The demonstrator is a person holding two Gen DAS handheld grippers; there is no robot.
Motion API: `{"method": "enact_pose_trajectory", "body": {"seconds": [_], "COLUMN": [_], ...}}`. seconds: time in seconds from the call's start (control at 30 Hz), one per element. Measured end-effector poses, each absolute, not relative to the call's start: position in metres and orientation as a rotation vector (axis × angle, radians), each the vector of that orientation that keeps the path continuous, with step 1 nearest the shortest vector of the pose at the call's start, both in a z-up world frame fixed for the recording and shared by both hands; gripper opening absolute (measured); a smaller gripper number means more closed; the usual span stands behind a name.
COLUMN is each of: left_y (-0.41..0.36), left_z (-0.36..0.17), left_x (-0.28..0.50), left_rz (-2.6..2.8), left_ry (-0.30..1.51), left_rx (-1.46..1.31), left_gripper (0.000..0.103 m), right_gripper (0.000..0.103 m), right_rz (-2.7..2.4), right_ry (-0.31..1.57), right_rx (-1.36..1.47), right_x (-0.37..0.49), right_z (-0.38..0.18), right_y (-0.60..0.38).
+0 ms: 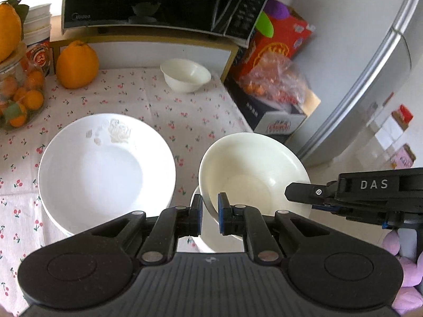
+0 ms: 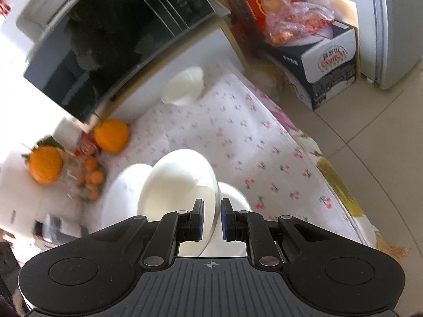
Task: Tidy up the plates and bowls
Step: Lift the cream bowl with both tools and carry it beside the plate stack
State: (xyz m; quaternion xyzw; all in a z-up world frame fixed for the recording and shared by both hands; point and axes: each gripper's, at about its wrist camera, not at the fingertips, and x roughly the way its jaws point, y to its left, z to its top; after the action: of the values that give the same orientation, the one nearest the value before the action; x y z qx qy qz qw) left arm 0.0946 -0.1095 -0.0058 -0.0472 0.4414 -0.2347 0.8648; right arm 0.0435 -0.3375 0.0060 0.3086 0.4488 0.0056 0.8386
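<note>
A cream bowl [image 1: 253, 174] is held tilted above the flowered tablecloth [image 1: 185, 121]. My left gripper [image 1: 210, 211] is shut on its near rim. My right gripper [image 1: 293, 195] comes in from the right to the bowl's right rim. In the right wrist view the right gripper [image 2: 212, 216] is shut on the rim of the cream bowl [image 2: 179, 185]. A wide white plate [image 1: 105, 171] lies to the left of the bowl. Another white dish [image 1: 198, 240] shows partly underneath it. A small white bowl [image 1: 185, 75] stands at the back, by the microwave.
A black microwave [image 1: 148, 0] overhangs the back of the table. An orange fruit [image 1: 76, 66] and a jar of small oranges [image 1: 18, 92] stand at the back left. Boxes and a bag of fruit [image 1: 275, 79] sit beyond the right table edge, beside a grey fridge [image 1: 370, 79].
</note>
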Motion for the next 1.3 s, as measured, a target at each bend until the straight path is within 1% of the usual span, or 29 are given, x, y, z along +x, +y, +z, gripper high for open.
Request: {"method": "enact_pose_trajectory", "body": {"seconds": [0.23, 0.5, 1.3], "left_y": [-0.112, -0.111, -0.115], "left_z": [-0.02, -0.03, -0.04], "left_x": [0.087, 0.088, 0.089], "left_rz": [-0.495, -0.486, -0.485], "left_ry": [0.967, 1.005, 1.04], "left_rx": [-0.038, -0.031, -0.013], "left_gripper": [0.011, 0.012, 0.013], "right_gripper": [0.014, 0.015, 0.017], "right_rz": [-0.002, -0.008, -0.012], "right_ry": [1.013, 1.053, 1.064], "right_rx": [0.593, 0.551, 0.496], "right_x": [0.042, 0.045, 0.048], "right_z": [-0.006, -0.014, -0.015], "right_y": [-0.33, -0.322, -0.316]}}
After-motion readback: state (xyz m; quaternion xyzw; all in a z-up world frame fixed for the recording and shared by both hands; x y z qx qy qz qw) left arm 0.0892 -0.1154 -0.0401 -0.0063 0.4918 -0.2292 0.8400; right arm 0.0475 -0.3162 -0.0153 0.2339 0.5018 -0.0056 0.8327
